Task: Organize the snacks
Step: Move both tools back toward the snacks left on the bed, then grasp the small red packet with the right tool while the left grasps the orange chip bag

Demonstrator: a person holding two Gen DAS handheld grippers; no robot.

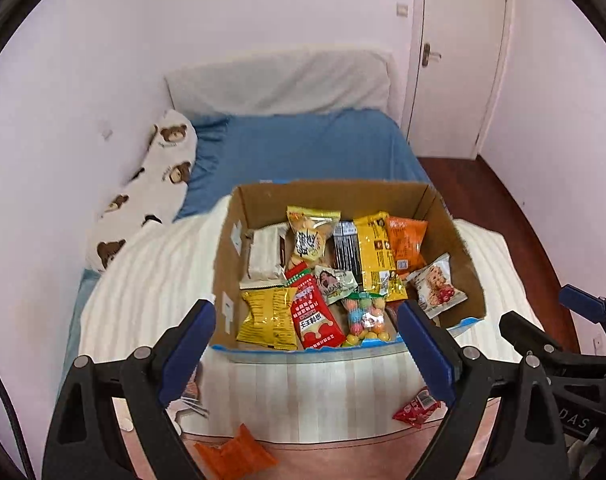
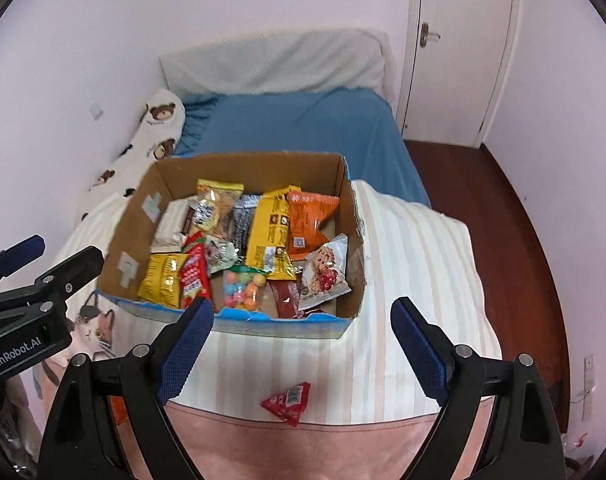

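Observation:
An open cardboard box [image 1: 459, 240] [image 2: 351, 216] sits on a striped blanket on the bed, filled with several snack packets in yellow, orange, red and white. A small red packet [image 1: 417, 408] [image 2: 289, 400] lies loose on the blanket in front of the box. An orange packet [image 1: 235, 456] lies on the pink cover at the near edge. My left gripper [image 1: 307, 320] is open and empty, just in front of the box. My right gripper [image 2: 303, 316] is open and empty, above the red packet and the box's front edge.
A striped blanket [image 1: 159, 280] [image 2: 419, 264] covers the near bed, a blue sheet [image 1: 303, 148] the far part. A bear-print pillow [image 1: 151, 192] lies by the left wall. A door [image 2: 459, 48] and wooden floor [image 2: 499, 216] are at the right.

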